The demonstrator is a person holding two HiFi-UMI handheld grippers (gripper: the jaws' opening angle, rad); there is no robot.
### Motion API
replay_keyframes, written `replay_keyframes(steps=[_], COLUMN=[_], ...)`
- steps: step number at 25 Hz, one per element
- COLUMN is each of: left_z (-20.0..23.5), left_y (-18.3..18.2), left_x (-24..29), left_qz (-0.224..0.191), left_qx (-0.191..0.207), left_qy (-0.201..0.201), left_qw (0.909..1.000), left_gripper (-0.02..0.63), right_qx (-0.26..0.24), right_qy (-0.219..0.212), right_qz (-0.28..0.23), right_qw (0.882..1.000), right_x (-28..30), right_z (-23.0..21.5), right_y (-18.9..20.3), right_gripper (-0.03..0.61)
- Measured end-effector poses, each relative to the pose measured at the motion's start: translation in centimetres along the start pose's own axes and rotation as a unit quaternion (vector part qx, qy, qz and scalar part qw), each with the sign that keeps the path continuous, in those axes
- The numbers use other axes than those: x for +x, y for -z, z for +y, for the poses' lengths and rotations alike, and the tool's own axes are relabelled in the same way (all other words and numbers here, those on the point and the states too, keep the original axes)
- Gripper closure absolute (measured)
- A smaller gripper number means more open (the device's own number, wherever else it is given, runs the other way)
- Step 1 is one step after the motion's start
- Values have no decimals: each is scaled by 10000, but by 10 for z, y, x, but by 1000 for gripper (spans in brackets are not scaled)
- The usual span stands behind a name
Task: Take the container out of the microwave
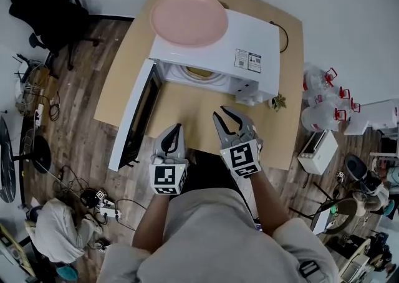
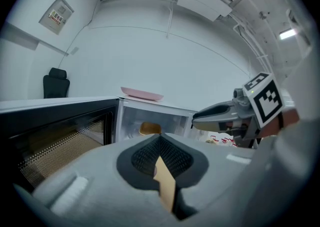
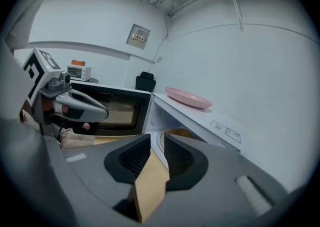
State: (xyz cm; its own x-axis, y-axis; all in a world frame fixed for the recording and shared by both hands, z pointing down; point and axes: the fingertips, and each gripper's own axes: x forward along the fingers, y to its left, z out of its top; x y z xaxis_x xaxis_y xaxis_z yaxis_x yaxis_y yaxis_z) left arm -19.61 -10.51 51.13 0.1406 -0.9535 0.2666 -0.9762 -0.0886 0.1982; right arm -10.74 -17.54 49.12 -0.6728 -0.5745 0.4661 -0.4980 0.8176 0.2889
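A white microwave (image 1: 249, 38) stands on a wooden table (image 1: 181, 107), its door (image 1: 134, 119) swung open to the left. Inside sits a tan container (image 1: 201, 72), also visible as the container (image 2: 149, 129) and the container (image 3: 177, 133) in the gripper views. Both grippers hover over the table in front of the opening, apart from the container. My left gripper (image 1: 179, 127) has its pads together, empty; its tips (image 2: 160, 138) touch. My right gripper (image 1: 219, 111) stands open with only table seen through the gap (image 3: 157, 138).
A pink plate (image 1: 188, 18) lies on top of the microwave. A small potted plant (image 1: 278, 102) sits at the table's right edge. Water jugs (image 1: 324, 98) and a toaster oven (image 1: 318, 151) are on the floor to the right, an office chair (image 1: 47, 7) far left.
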Motion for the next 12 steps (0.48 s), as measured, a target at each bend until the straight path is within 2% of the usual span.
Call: replay_keyframes(steps=[12], left_z=[27], left_y=[24], left_x=[19], left_qz=[176], left_qx=[-189], left_qy=[-260], left_qw=[9993], left_gripper=[611], right_qx=[-209], right_qy=[-200], right_qz=[288], right_qw=[9992], right_x=[55], right_z=[0], right_y=[12], right_gripper=[472])
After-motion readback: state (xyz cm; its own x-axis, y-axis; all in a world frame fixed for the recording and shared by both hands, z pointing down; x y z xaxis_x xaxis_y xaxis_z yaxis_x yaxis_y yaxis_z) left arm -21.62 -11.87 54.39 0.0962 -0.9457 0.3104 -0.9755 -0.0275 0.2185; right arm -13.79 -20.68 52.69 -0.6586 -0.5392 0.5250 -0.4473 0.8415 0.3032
